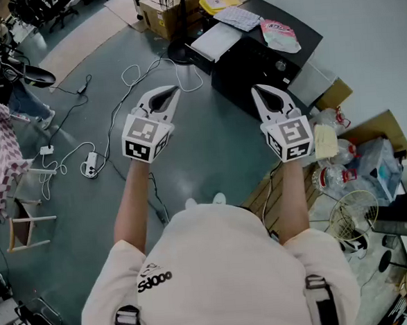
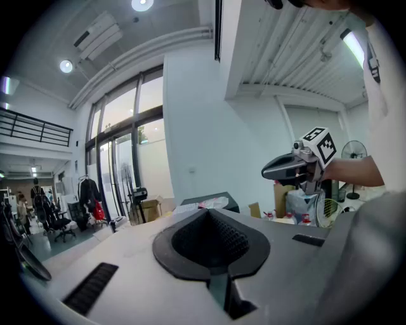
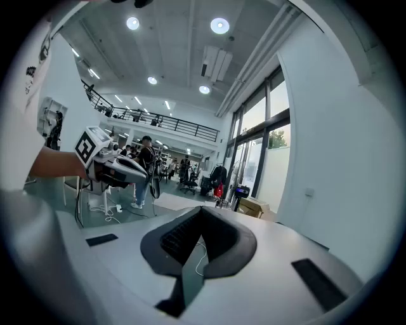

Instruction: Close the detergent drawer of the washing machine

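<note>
Grey floor, loose cables, black cabinet ahead; bottles right

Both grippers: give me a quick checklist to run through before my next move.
1. Left gripper empty, jaws together: ok.
2. Right gripper empty, jaws together: ok.
3. Detergent drawer in sight: not ok, no view shows it.
4. Dark appliance ahead is the washing machine: cannot tell.
5. Floor ahead free of trip hazards: not ok, a power strip and loose cables lie on it to the left.
</note>
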Demonstrator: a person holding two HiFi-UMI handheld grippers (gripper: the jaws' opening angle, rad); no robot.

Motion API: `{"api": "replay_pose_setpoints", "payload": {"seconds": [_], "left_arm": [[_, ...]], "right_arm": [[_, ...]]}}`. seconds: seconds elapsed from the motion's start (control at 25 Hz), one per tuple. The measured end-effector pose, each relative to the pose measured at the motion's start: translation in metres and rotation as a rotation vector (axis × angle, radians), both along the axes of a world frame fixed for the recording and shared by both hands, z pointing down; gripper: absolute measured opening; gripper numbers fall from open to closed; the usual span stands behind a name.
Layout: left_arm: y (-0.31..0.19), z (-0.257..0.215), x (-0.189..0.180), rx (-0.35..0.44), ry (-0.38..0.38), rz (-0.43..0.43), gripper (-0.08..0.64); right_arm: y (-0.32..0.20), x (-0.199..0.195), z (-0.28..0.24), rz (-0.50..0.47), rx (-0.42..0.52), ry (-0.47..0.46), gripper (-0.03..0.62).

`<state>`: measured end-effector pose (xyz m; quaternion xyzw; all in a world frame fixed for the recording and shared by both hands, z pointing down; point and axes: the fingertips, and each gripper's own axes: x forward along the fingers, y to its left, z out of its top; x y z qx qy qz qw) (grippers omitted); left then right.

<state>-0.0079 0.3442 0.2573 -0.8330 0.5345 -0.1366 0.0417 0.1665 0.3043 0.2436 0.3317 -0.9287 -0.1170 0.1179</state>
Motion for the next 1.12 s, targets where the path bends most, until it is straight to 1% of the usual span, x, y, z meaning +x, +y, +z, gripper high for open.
{"api": "replay_pose_setpoints", "payload": {"seconds": [0.2,0.28,0.4,0.48,0.68,0.8,0.92,1.12], "left_arm": [[-0.011,0.002,0.009,-0.009,-0.011,-0.004,0.018],[-0.013,0.004,0.014,-0.013,-0.015,-0.004,0.018],[-0.019,0.008,0.020,-0.020,-0.021,-0.009,0.018],[-0.025,0.010,0.024,-0.021,-0.024,-0.018,0.018],[-0.038,0.014,0.037,-0.025,-0.033,-0.047,0.018],[-0.044,0.017,0.041,-0.033,-0.036,-0.058,0.018],[-0.052,0.023,0.042,-0.046,-0.032,-0.065,0.018],[-0.077,0.037,0.036,-0.065,-0.026,-0.061,0.018]], "right_arm": [[-0.010,0.007,0.000,-0.020,-0.004,-0.017,-0.003],[-0.007,0.008,-0.002,-0.062,0.002,-0.046,-0.003],[-0.006,0.008,-0.006,-0.140,-0.016,-0.126,-0.003],[-0.012,0.011,-0.005,-0.160,-0.021,-0.142,-0.003],[-0.035,0.028,0.001,-0.143,-0.032,-0.145,-0.003],[-0.048,0.036,0.005,-0.123,-0.035,-0.127,-0.003],[-0.063,0.039,0.014,-0.104,-0.047,-0.092,-0.003],[-0.084,0.036,0.032,-0.095,-0.086,-0.071,-0.003]]}}
